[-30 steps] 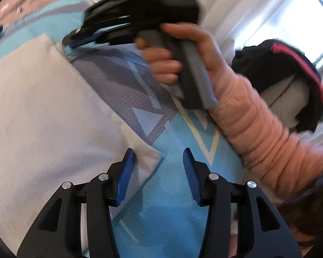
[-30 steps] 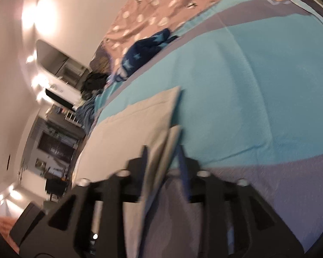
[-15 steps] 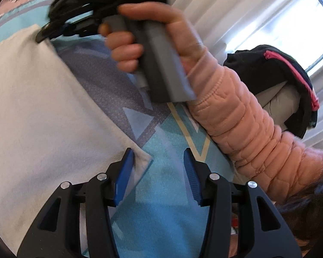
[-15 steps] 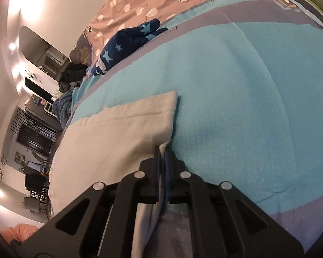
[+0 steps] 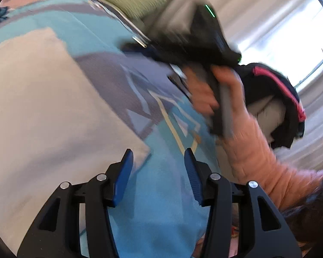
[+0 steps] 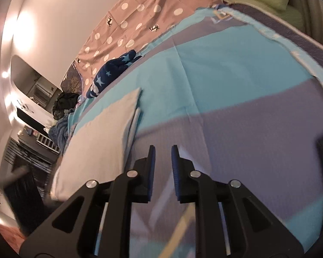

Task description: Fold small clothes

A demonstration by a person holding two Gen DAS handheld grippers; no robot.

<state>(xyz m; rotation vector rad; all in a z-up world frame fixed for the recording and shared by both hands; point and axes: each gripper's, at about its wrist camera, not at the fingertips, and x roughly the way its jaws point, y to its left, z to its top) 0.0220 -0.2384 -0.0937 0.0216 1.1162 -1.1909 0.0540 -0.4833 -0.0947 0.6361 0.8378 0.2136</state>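
A pale beige cloth (image 5: 45, 111) lies folded flat on the blue and grey patterned bedspread (image 5: 161, 193). It also shows in the right wrist view (image 6: 101, 142), with two stacked layers at its far corner. My left gripper (image 5: 158, 161) is open and empty, its left finger just over the cloth's near corner. My right gripper (image 6: 163, 157) is open a little and empty, held above the bedspread just right of the cloth's edge. In the left wrist view the right gripper (image 5: 183, 43) is a blurred black shape in a hand with a pink sleeve.
A dark blue garment with stars (image 6: 112, 73) lies at the far side of the bed by a pink dotted sheet (image 6: 140, 21). A green cushion (image 5: 129, 2) sits at the bed's end. A black and pink jacket (image 5: 280, 99) hangs near the bright window.
My right gripper has let go of the cloth's corner, opened a little and pulled back to the right, off the cloth. My left gripper stays open over the near corner.
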